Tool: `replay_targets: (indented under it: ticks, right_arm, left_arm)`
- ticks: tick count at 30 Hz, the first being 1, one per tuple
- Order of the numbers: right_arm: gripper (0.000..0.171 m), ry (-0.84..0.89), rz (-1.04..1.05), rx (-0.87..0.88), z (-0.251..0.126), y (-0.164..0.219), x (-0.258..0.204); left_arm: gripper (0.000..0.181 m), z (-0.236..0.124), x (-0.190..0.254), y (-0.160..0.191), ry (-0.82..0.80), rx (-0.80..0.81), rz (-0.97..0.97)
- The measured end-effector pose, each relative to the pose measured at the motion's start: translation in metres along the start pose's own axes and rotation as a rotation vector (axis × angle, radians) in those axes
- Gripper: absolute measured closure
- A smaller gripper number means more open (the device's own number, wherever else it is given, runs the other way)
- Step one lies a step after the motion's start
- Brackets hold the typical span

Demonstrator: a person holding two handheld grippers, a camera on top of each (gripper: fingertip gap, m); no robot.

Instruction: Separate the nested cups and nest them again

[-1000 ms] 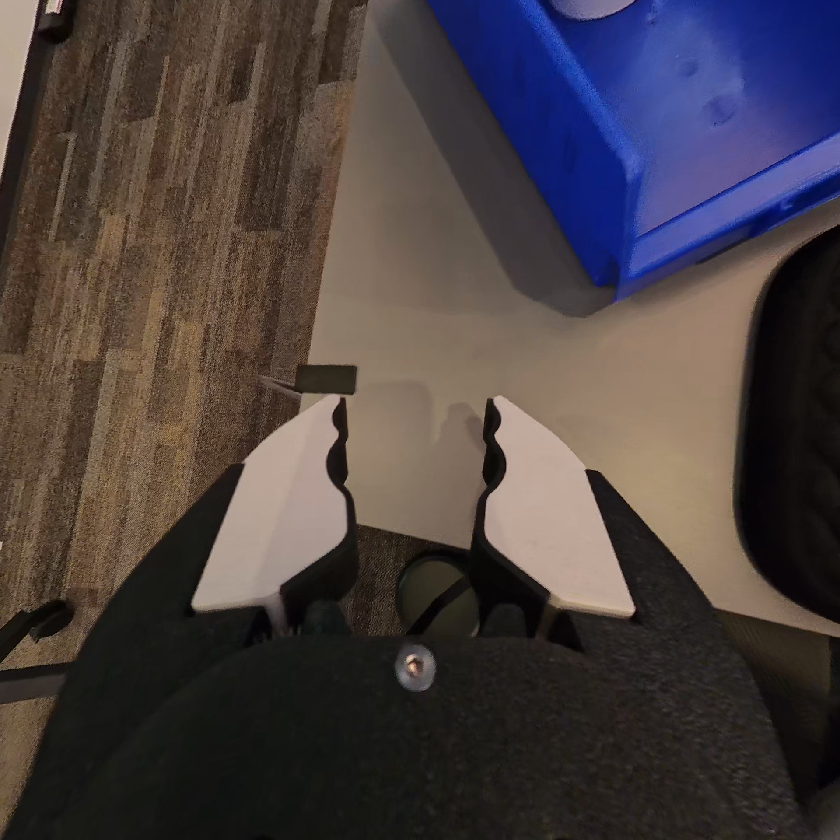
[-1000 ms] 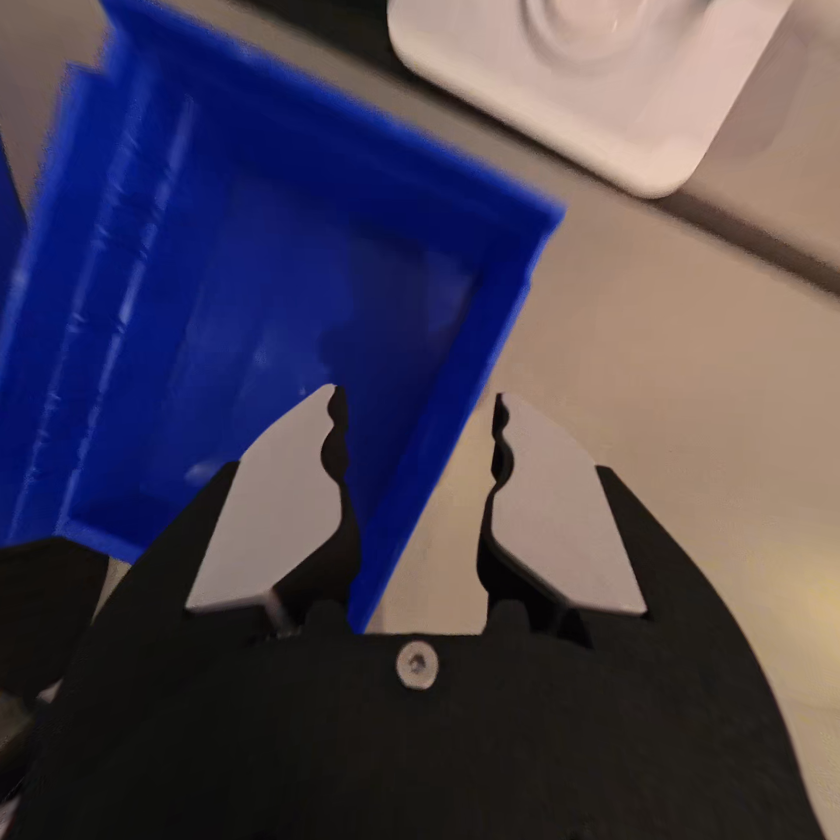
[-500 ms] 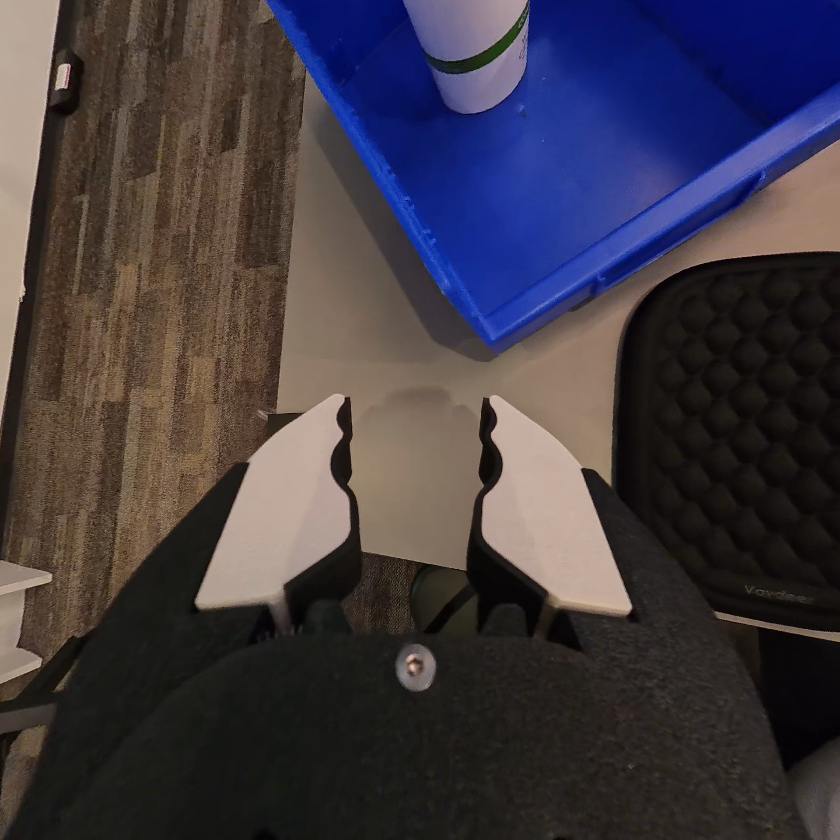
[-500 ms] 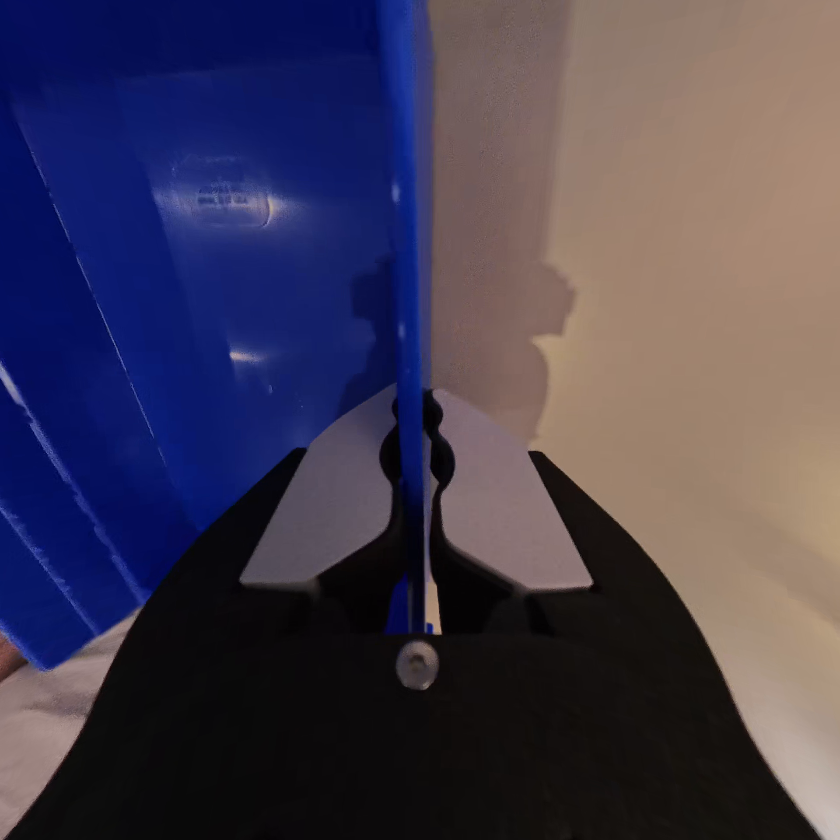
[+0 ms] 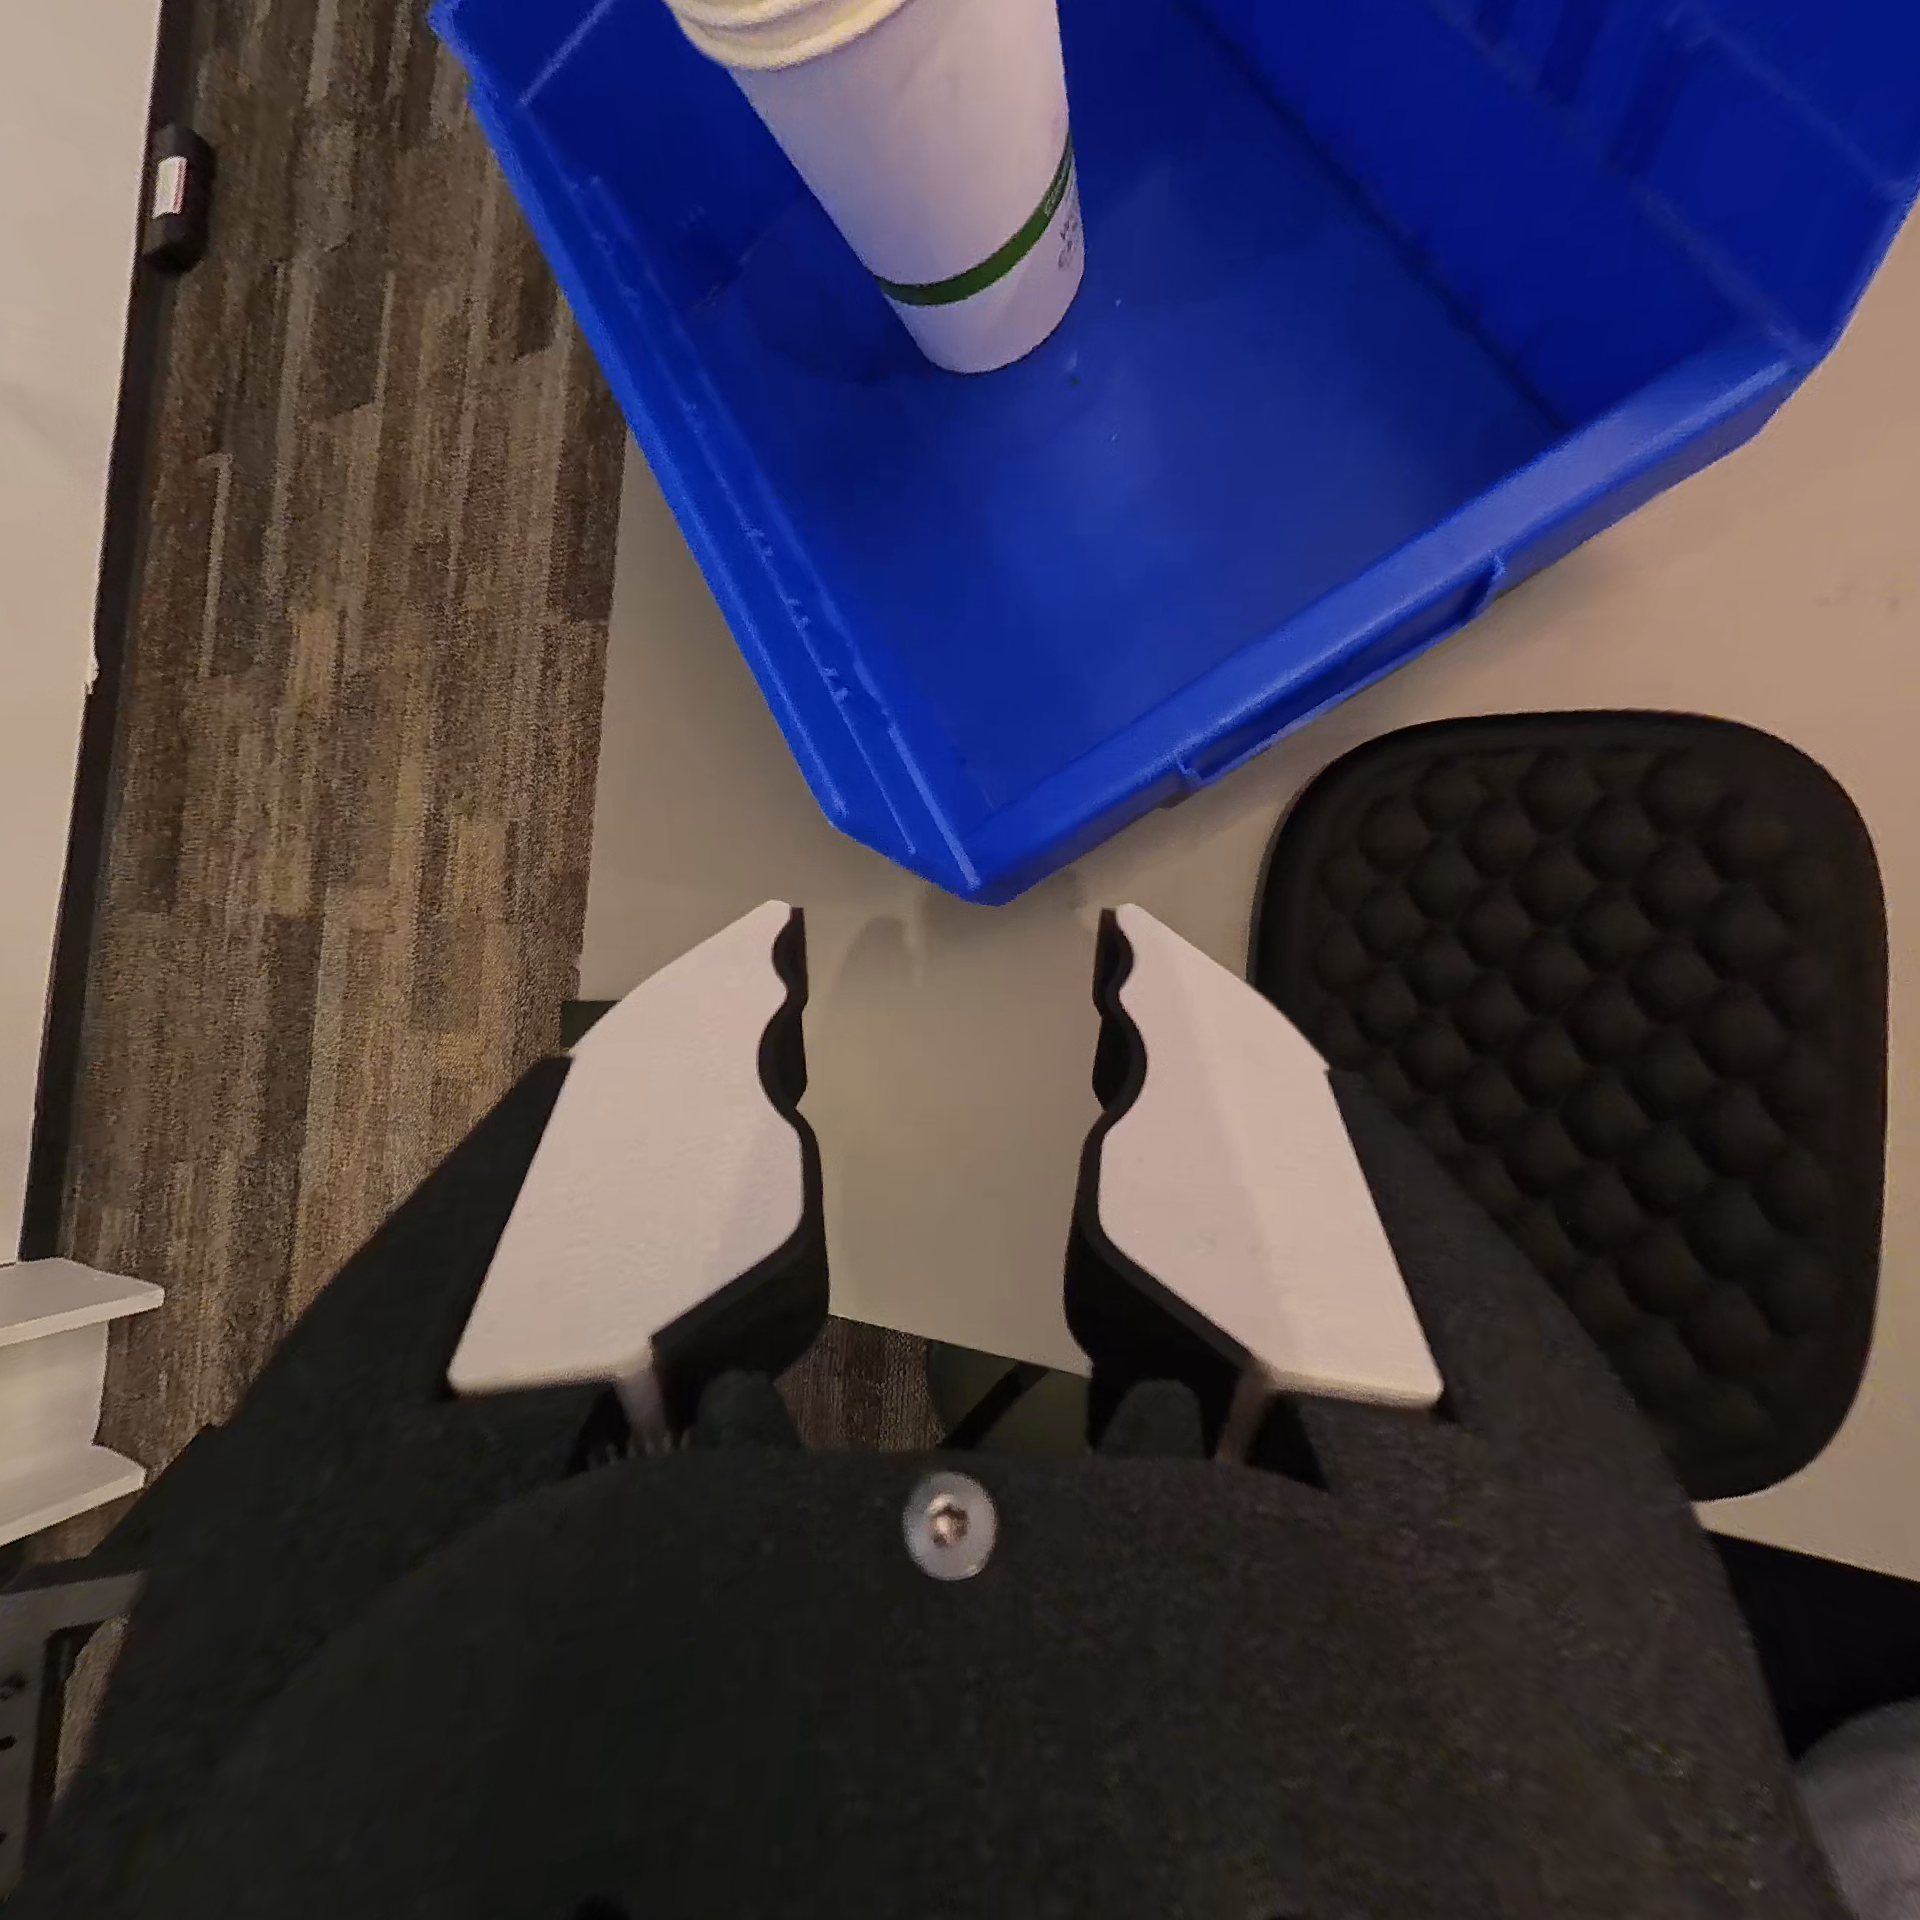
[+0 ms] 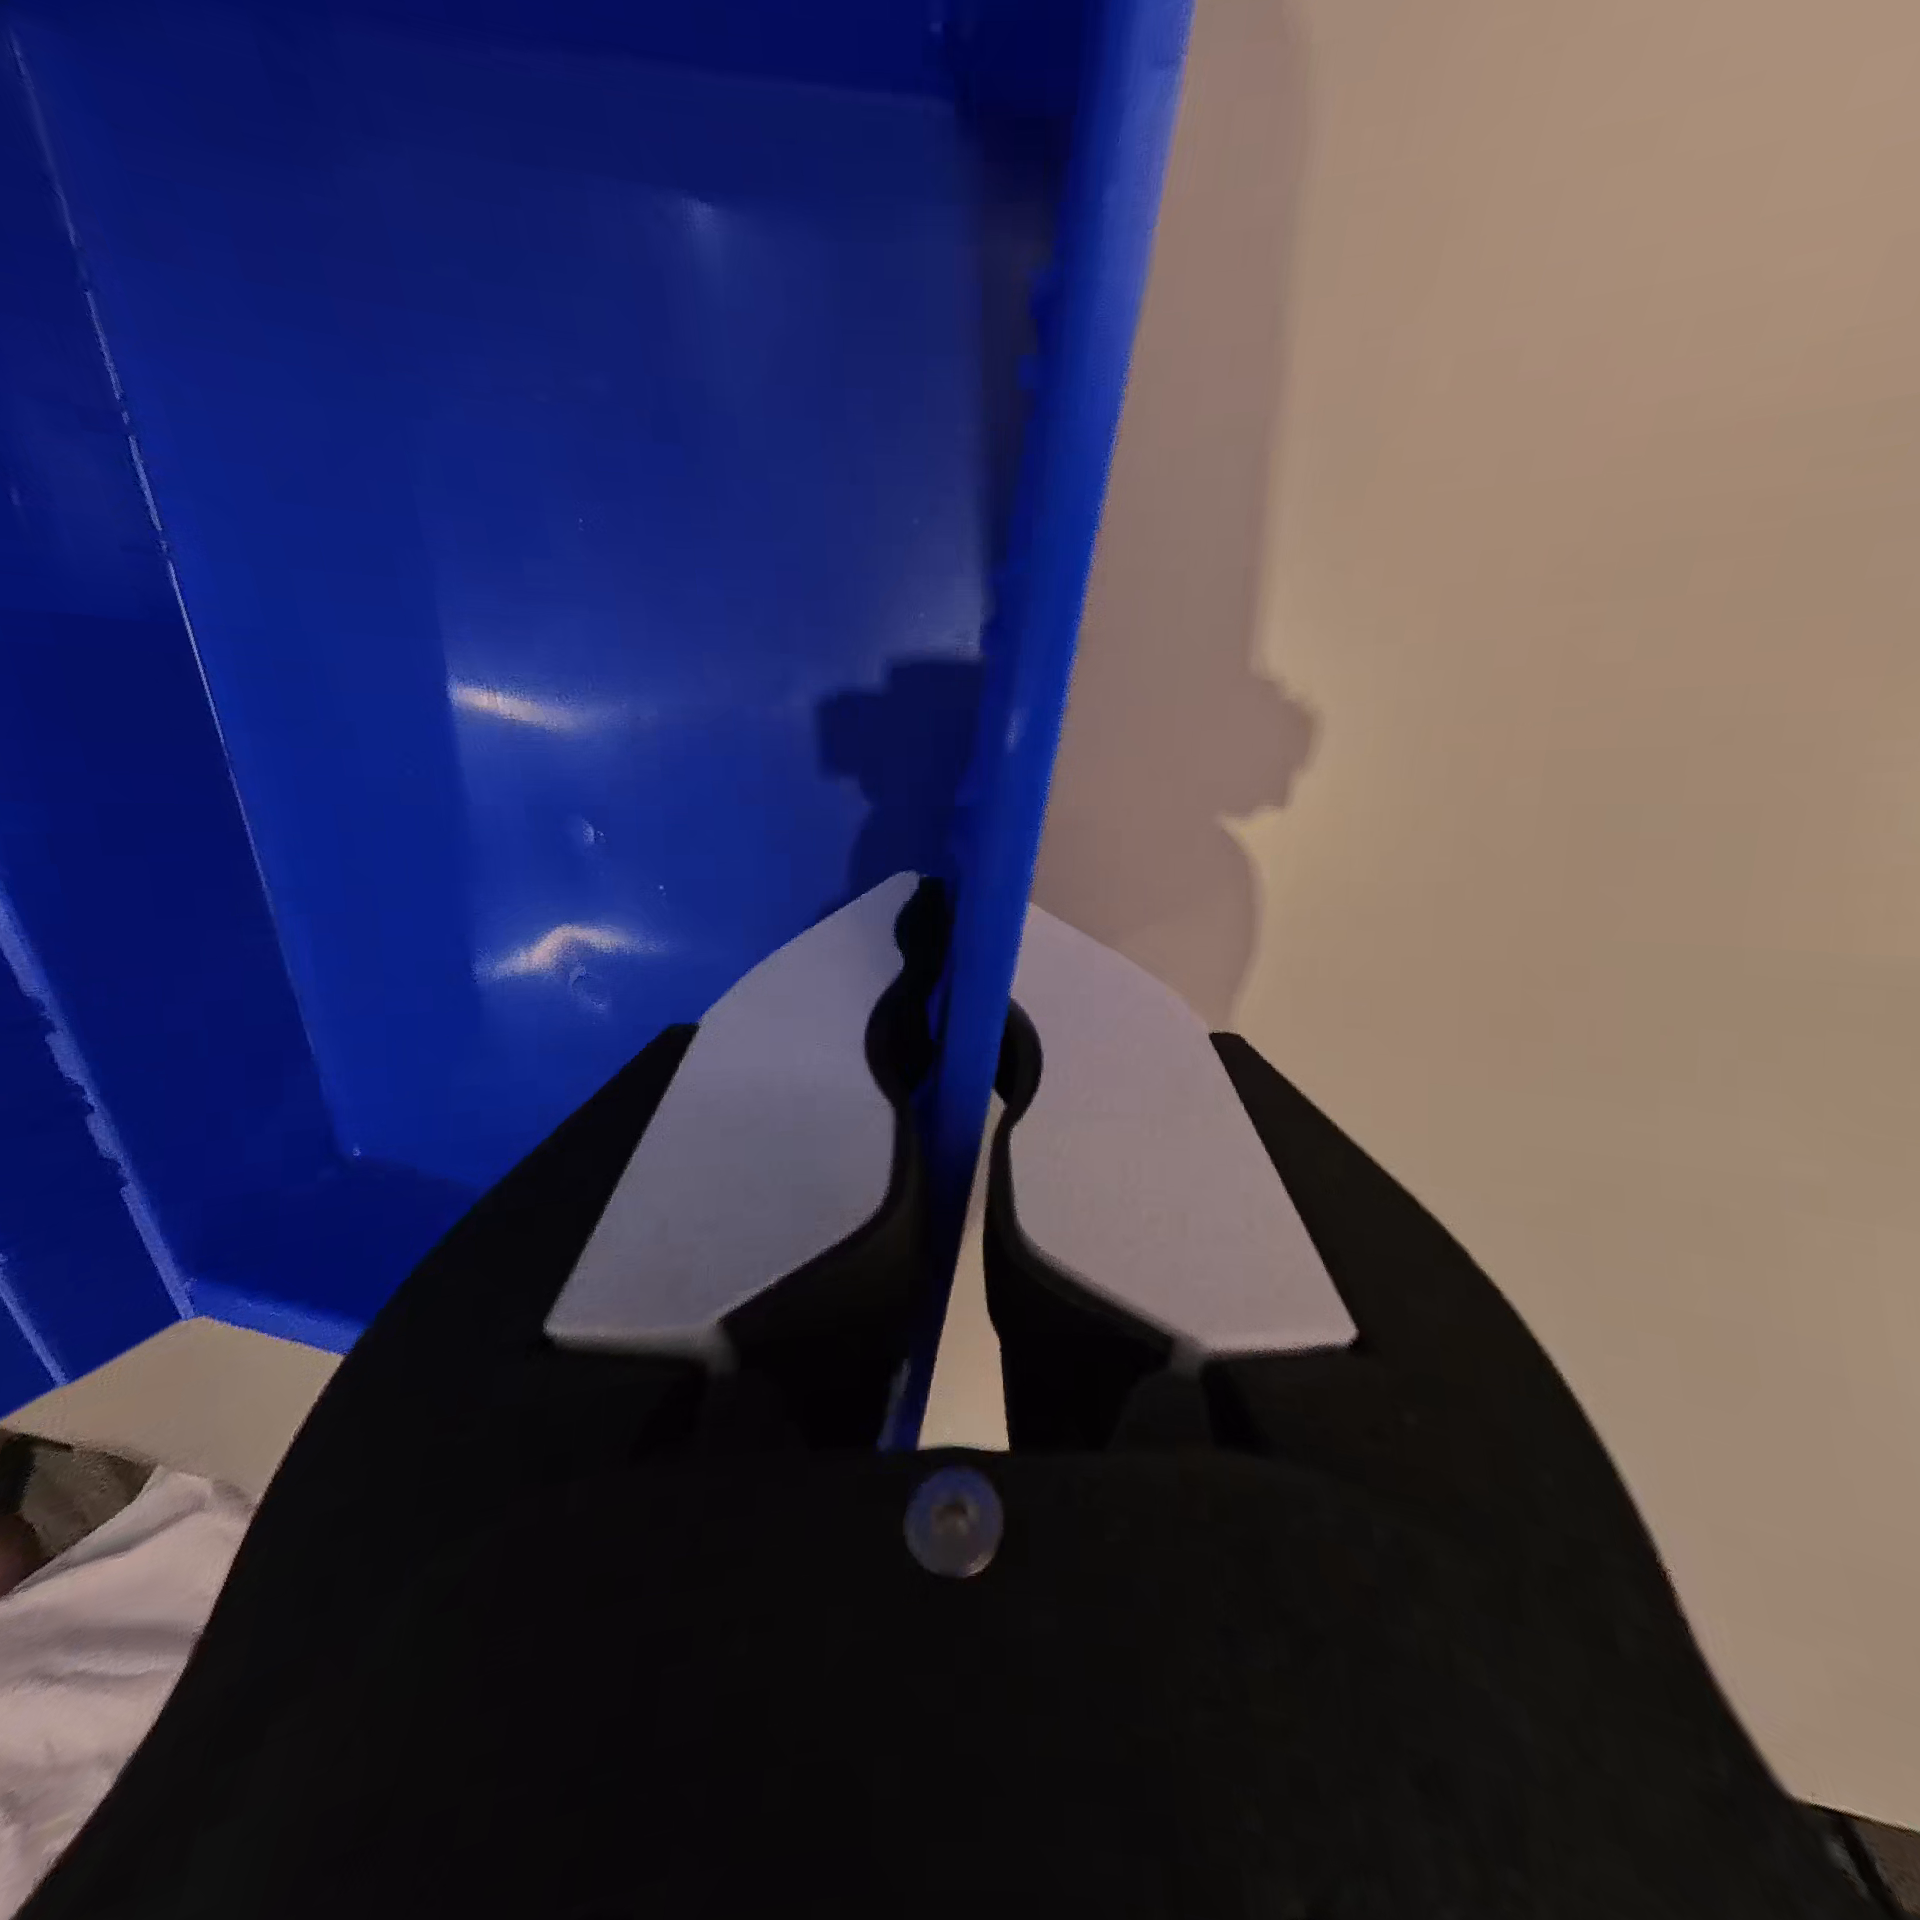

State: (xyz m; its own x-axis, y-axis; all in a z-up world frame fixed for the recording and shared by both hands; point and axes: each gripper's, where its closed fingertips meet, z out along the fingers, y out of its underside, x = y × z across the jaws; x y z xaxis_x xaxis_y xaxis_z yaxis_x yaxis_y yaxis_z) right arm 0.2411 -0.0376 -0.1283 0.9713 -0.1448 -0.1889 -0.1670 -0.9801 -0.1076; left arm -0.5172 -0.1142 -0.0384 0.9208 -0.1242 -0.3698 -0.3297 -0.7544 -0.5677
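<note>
Left gripper (image 5: 948, 920) open, nothing between fingers, above pale table (image 5: 707, 821). White nested cups (image 5: 940, 177) stand upright in blue bin (image 5: 1226, 540), ahead of left gripper, well apart. Black bumpy cushion (image 5: 1579, 1039) just right of it. Right gripper (image 6: 971, 904) pinches bin's side wall; cups not seen there.

Small dark print is borne beside the green band on the white nested cups (image 5: 966, 177), too blurred to be read. A small sticker (image 5: 177, 192) on the black strip is likewise illegible.
</note>
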Motion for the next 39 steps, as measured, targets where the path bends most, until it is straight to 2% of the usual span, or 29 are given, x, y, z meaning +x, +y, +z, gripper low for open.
replay_targets:
  ticks: [5,11,14,17,20,23,28,31,32,39]
  right_arm:
    - [0.165,0.0,0.069,0.01,-0.011,0.018,0.049]
    - [0.165,0.023,0.02,0.041,-0.013,0.02,0.058]
    - [0.145,-0.031,0.008,0.133,-0.021,0.013,0.048]
    - [0.127,-0.054,0.008,0.311,-0.049,-0.001,0.043]
    - [0.117,-0.073,-0.006,0.494,-0.09,-0.012,0.031]
    - [0.12,-0.136,-0.043,0.646,-0.129,-0.018,0.006]
    - [0.123,-0.159,-0.119,0.826,-0.175,-0.017,-0.024]
    - [0.127,-0.175,-0.178,0.889,-0.184,-0.011,-0.036]
    - [0.128,-0.177,-0.194,0.888,-0.184,-0.009,-0.037]
    - [0.131,-0.243,-0.223,0.863,-0.174,-0.013,-0.041]
  left_arm:
    - [0.128,-0.005,-0.008,-0.011,-0.034,0.016,-0.056]
    - [0.125,-0.01,-0.021,-0.021,-0.075,0.035,-0.099]
    - [0.119,-0.012,-0.04,-0.035,-0.057,0.097,-0.178]
    - [0.115,0.001,-0.057,-0.051,0.03,0.138,-0.288]
    - [0.113,0.028,-0.06,-0.047,0.08,0.008,-0.342]
    - [0.123,0.054,-0.046,-0.06,0.107,-0.012,-0.354]
    - [0.125,0.112,-0.041,-0.05,0.064,-0.238,-0.29]
    - [0.144,0.127,-0.051,-0.042,0.004,-0.326,-0.221]
    - [0.158,0.128,-0.056,-0.042,-0.01,-0.336,-0.2]
    - [0.161,0.134,-0.051,-0.037,0.126,-0.404,-0.246]
